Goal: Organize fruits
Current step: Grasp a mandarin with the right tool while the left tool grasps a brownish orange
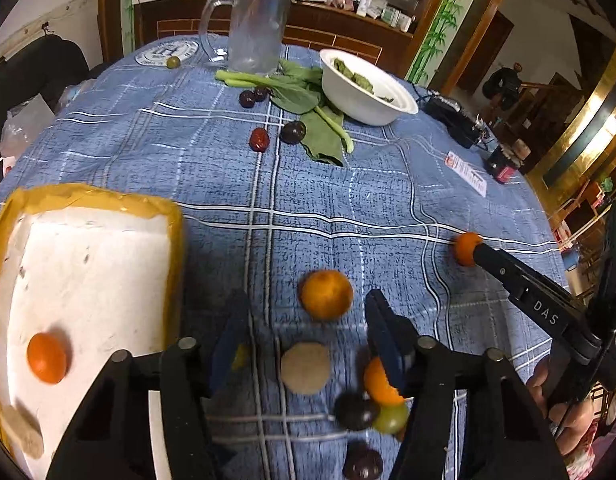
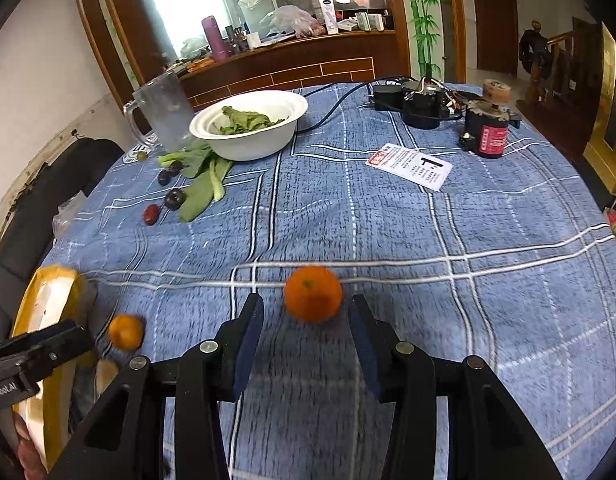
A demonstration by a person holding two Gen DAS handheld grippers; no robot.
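A: Left gripper point(image 1: 308, 320) is open, nothing between the pads. An orange point(image 1: 326, 294) sits on the cloth point(image 1: 348, 184) just past its tips. Right gripper point(image 2: 306, 320) is open too, a second orange point(image 2: 313, 293) just ahead of its gap, not touching.

B: What do I get from the left cam only?

A: The inside of the foam box point(image 1: 88, 280): one orange point(image 1: 48, 357) and a tan disc point(image 1: 22, 428) in it. Also a cluster under the left gripper: tan disc point(image 1: 305, 367), orange point(image 1: 380, 384), dark plum point(image 1: 356, 411), green fruit point(image 1: 392, 418). Right cam sees only the box rim.

B: Right cam only?

A: Black gear point(image 2: 420, 104) and a card point(image 2: 410, 165) at the far side.

B: Room?

A: Cloth is bare mid-table. Bowl point(image 2: 252, 128), greens point(image 2: 200, 192) and plums point(image 2: 175, 199) sit far left. Box is at the near left edge.
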